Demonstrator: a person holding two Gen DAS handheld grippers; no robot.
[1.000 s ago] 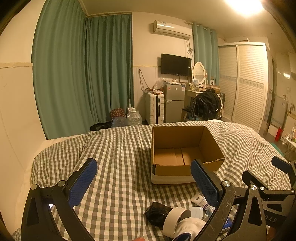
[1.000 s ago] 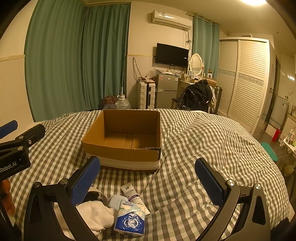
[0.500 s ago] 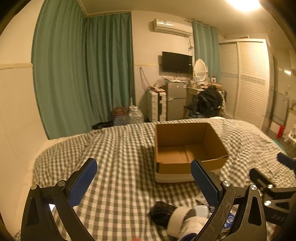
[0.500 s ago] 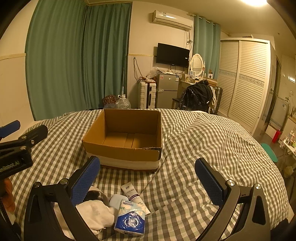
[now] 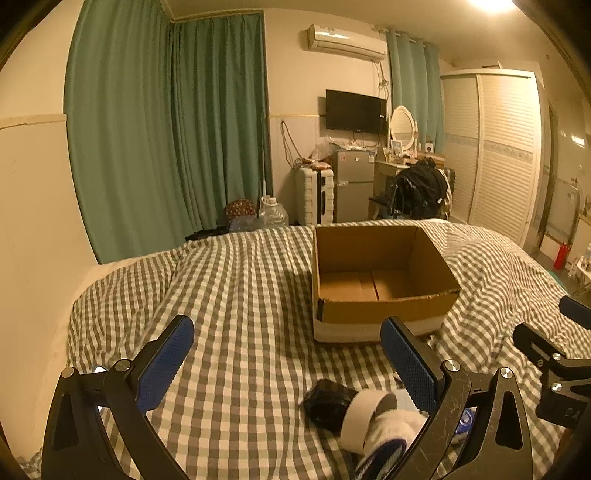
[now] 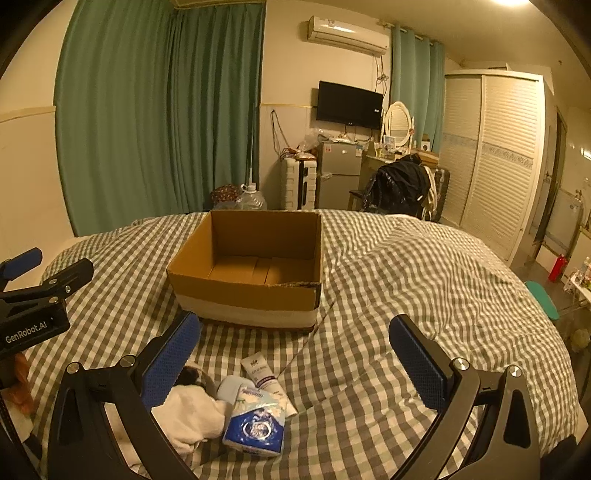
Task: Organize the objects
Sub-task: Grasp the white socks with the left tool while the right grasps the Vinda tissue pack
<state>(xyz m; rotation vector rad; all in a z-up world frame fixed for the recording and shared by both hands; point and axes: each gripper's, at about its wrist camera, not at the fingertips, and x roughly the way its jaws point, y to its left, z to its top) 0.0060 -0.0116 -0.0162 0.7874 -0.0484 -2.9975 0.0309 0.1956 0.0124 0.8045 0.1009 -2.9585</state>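
Warm, dim amber light from a glaring ceiling lamp (fisheye-bent, dark-vignetted edges), slight blur low down.

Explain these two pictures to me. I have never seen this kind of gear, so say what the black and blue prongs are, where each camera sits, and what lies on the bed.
A person holds a two-finger grabbing tool in each hand, with a camera on each looking along its fingers. One picture comes from the left gripper, the other from the right gripper. Both are open and hold nothing. On the checked bedcover stands an empty cardboard box. Nearer lies a small pile: a blue tissue pack, a white tube, a white cloth, and, seen from the left camera, a tape roll and a black item I cannot identify.
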